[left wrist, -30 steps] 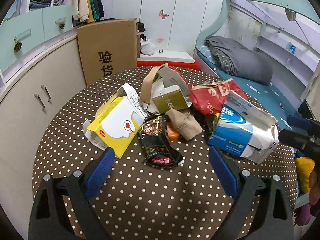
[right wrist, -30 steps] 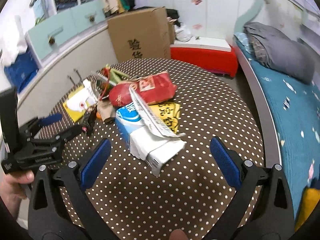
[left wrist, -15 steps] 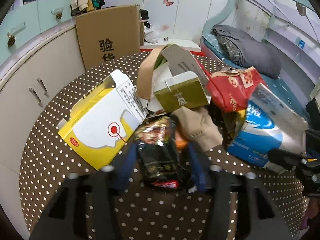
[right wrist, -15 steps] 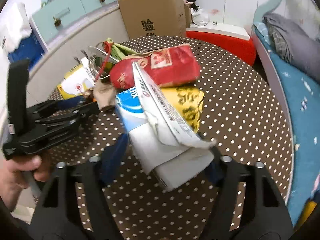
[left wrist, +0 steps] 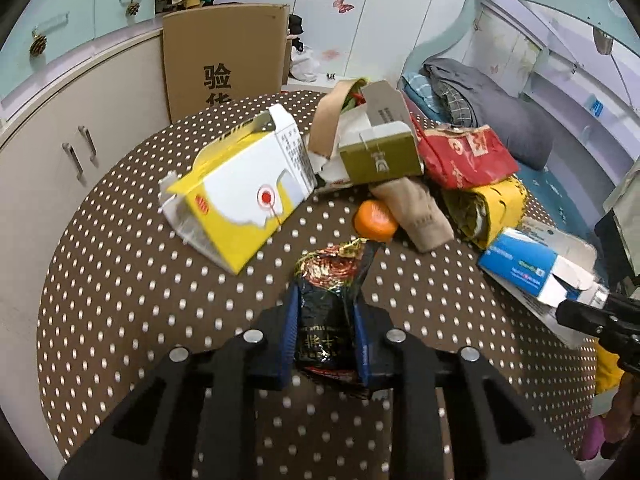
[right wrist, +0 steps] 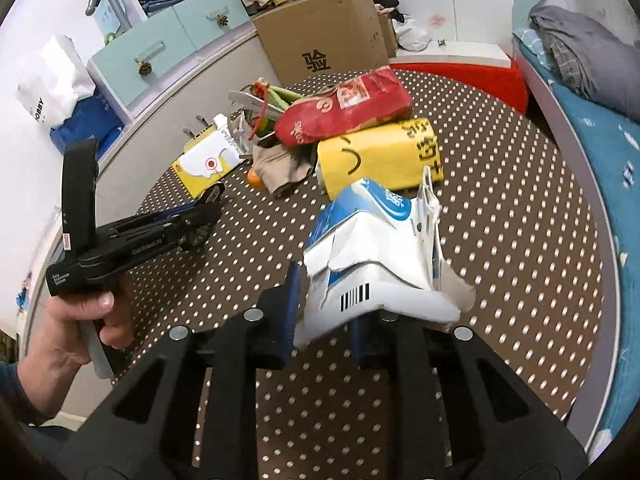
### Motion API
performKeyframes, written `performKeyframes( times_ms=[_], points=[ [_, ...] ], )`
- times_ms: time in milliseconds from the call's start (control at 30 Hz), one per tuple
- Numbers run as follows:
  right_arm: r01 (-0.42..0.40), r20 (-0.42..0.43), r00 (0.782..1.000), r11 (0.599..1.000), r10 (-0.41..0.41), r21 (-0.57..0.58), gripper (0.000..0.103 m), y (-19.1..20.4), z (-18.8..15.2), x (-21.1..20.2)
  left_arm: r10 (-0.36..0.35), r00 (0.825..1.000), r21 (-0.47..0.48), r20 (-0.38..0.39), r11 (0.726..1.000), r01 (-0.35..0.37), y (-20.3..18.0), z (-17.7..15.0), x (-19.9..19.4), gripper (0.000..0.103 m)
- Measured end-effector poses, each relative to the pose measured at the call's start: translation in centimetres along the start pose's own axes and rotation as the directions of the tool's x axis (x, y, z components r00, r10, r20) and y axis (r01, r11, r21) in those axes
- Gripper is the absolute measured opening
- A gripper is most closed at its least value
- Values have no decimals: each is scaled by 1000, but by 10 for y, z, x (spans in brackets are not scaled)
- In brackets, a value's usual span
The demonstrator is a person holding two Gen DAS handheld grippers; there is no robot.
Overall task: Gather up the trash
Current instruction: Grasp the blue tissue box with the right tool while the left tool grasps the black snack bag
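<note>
My left gripper (left wrist: pixel 326 312) is shut on a black snack wrapper (left wrist: pixel 330 304) and holds it over the dotted round table (left wrist: pixel 120 272). My right gripper (right wrist: pixel 326 300) is shut on a crushed blue and white carton (right wrist: pixel 376 256), lifted off the table; the carton also shows in the left wrist view (left wrist: pixel 532 264). The pile holds a yellow and white box (left wrist: pixel 240 196), an olive green box (left wrist: pixel 380 156), a red bag (left wrist: pixel 464 156), a yellow bag (right wrist: pixel 380 156), a beige sock (left wrist: pixel 420 208) and an orange (left wrist: pixel 374 220).
A cardboard box (left wrist: pixel 224 56) stands behind the table by the cabinets (left wrist: pixel 80 128). A bed (right wrist: pixel 600 128) with a grey blanket runs along the right. The left gripper and the hand on it show in the right wrist view (right wrist: pixel 132 240).
Both grippers went from wide open to shut. The left one closed on the black wrapper and pulled it back from the pile, baring the orange. The right one closed on the blue carton and lifted it.
</note>
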State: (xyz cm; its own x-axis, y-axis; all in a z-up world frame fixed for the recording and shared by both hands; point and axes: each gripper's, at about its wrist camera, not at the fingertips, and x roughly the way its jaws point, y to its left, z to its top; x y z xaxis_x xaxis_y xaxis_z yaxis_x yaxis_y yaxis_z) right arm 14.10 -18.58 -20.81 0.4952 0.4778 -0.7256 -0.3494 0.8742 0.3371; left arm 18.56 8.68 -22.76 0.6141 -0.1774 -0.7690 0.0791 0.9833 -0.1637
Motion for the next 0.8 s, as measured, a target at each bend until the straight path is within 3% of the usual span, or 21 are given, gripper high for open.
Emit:
performKeyframes(
  times_ms=[67, 133, 167, 300, 467, 600, 700, 800],
  points=[
    [8, 0, 1000, 999, -8, 47, 22, -7, -2, 2, -4, 1000, 3, 0, 1000, 4, -2, -5, -3, 24],
    [8, -16, 1000, 994, -6, 105, 43, -15, -3, 3, -5, 1000, 2, -2, 1000, 5, -3, -7, -4, 24],
    [19, -21, 1000, 991, -16, 129, 66, -17, -5, 1, -6, 1000, 2, -4, 1000, 6, -4, -8, -5, 24],
    [34, -10, 999, 991, -33, 132, 70, -14, -16, -19, -10, 1000, 6, -8, 1000, 10, -5, -11, -6, 24],
    [225, -19, 974, 974, -224, 36, 75, -15, -18, -37, -22, 1000, 15, -10, 1000, 23, -9, -9, -6, 24],
    [297, 5, 955, 955, -297, -11, 79, -23, 2, -38, -30, 1000, 16, -3, 999, 30, -16, -7, -7, 24],
    [278, -3, 960, 955, -280, -103, 82, -18, 18, -21, -35, 999, 23, -2, 999, 35, -20, -6, -7, 24],
    [235, -68, 966, 959, -248, -162, 82, -19, 30, 10, -43, 999, 25, -2, 999, 43, -23, -6, -9, 24]
  ],
)
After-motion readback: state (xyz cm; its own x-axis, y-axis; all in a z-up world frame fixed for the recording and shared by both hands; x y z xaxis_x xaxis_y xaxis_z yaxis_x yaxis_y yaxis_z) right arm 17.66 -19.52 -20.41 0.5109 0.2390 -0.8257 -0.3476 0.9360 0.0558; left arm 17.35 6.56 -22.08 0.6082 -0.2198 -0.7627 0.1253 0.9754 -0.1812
